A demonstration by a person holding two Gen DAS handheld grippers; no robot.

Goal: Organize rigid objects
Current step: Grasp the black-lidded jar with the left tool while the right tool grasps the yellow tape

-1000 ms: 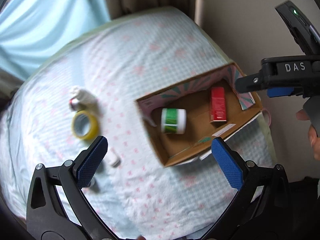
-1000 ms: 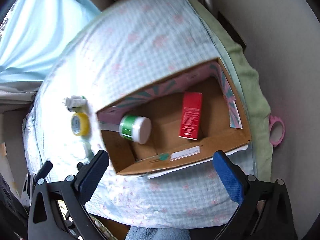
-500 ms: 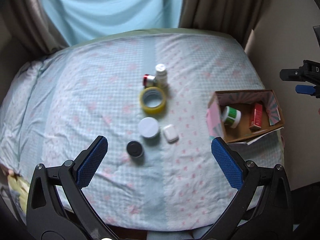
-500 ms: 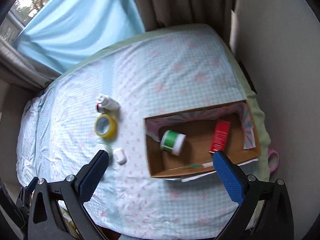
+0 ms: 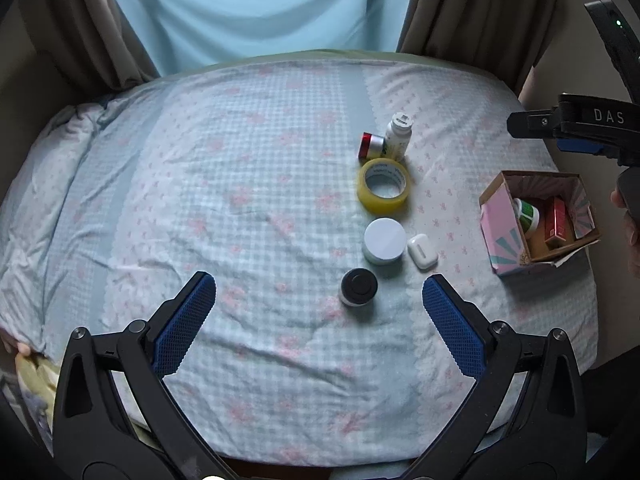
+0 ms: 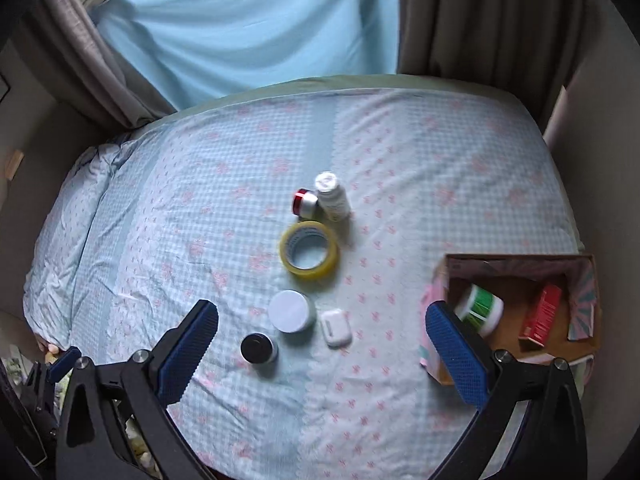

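Observation:
A cardboard box (image 5: 493, 226) (image 6: 516, 261) sits at the bed's right edge, holding a green-labelled jar (image 5: 527, 214) (image 6: 479, 309) and a red carton (image 5: 559, 222) (image 6: 541, 317). Mid-bed lie a yellow tape roll (image 5: 383, 186) (image 6: 309, 250), a white bottle (image 5: 398, 135) (image 6: 332, 196), a red-and-silver jar (image 5: 370, 146) (image 6: 304, 202), a white-lidded jar (image 5: 384, 240) (image 6: 291, 311), a white earbud case (image 5: 422, 251) (image 6: 336, 327) and a black-lidded jar (image 5: 359, 286) (image 6: 259, 348). My left gripper (image 5: 319, 320) is open and empty above the near bed. My right gripper (image 6: 322, 354) is open and empty, and it also shows in the left wrist view (image 5: 576, 128).
The bed has a pale blue checked cover (image 5: 200, 200) (image 6: 180, 220). Brown curtains (image 5: 80, 20) (image 6: 480, 20) and a blue drape (image 5: 256, 8) hang behind it. A wall (image 6: 600, 120) runs along the right side.
Both grippers have pulled back and swung left from above the box, so the whole bed and the loose items now show. Both stay open and empty.

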